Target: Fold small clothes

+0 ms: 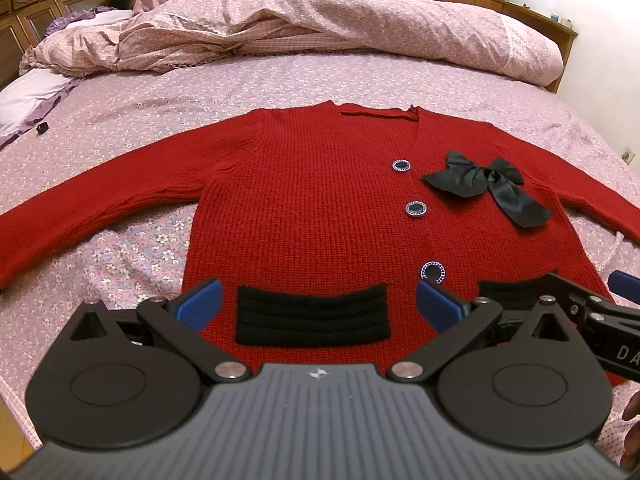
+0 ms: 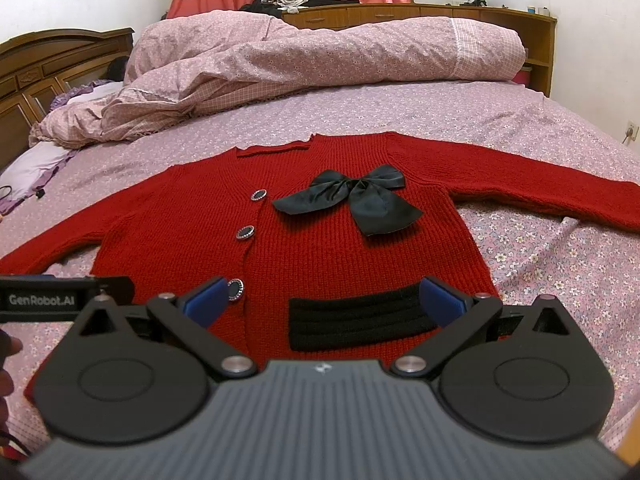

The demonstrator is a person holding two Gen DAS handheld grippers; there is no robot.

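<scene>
A small red knit cardigan (image 1: pixel 304 200) (image 2: pixel 312 248) lies flat, face up, on the bed with both sleeves spread out. It has a black satin bow (image 1: pixel 480 184) (image 2: pixel 352 196), dark round buttons (image 1: pixel 416 208) and black pocket bands (image 1: pixel 312 316) (image 2: pixel 360 320). My left gripper (image 1: pixel 320 304) hovers open over the hem, its blue pads either side of the left pocket band. My right gripper (image 2: pixel 324 300) is open above the right pocket band, holding nothing. The right gripper (image 1: pixel 600 308) also shows at the left view's right edge.
The bed carries a pink floral sheet (image 1: pixel 132 120) (image 2: pixel 540 256). A bunched pink duvet (image 1: pixel 320 28) (image 2: pixel 320 52) lies beyond the cardigan. A wooden headboard (image 2: pixel 60 60) stands at the left, pillows (image 1: pixel 28 96) below it, a wooden shelf (image 2: pixel 420 12) behind.
</scene>
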